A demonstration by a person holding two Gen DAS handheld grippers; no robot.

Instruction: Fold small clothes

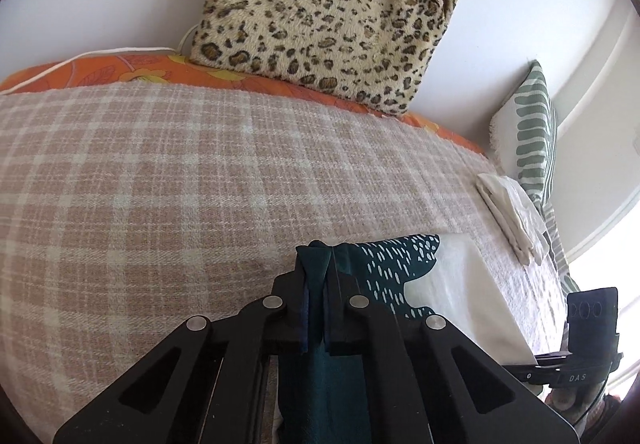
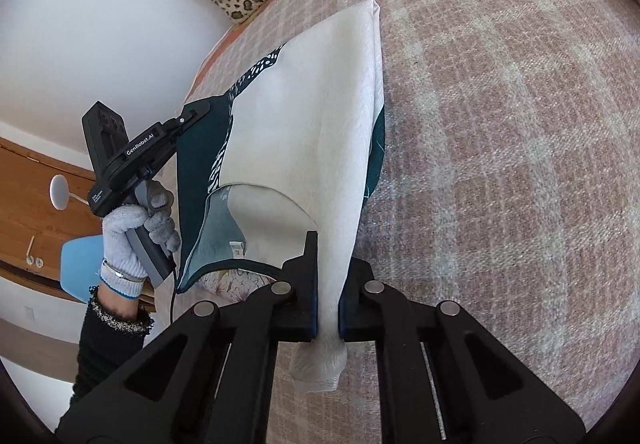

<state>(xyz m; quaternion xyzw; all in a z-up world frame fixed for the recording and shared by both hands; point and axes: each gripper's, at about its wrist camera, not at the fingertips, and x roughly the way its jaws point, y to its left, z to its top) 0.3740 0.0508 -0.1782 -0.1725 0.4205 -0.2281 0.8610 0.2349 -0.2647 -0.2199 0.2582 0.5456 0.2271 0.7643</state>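
Observation:
A small white and dark teal garment (image 2: 304,116) with a speckled pattern is held stretched above the checked blanket (image 2: 500,124). My left gripper (image 1: 318,264) is shut on its teal edge (image 1: 320,284). The garment's white part (image 1: 460,284) runs off to the right in the left wrist view. My right gripper (image 2: 327,268) is shut on the white edge, with a bunch of cloth poking out behind the jaws. The left gripper also shows in the right wrist view (image 2: 196,110), held by a gloved hand (image 2: 132,228).
A leopard-print cushion (image 1: 332,12) leans on the wall behind the bed. A folded white cloth (image 1: 512,216) and a green-striped pillow (image 1: 532,132) lie at the right end. An orange floral sheet (image 1: 132,70) shows under the blanket (image 1: 160,184).

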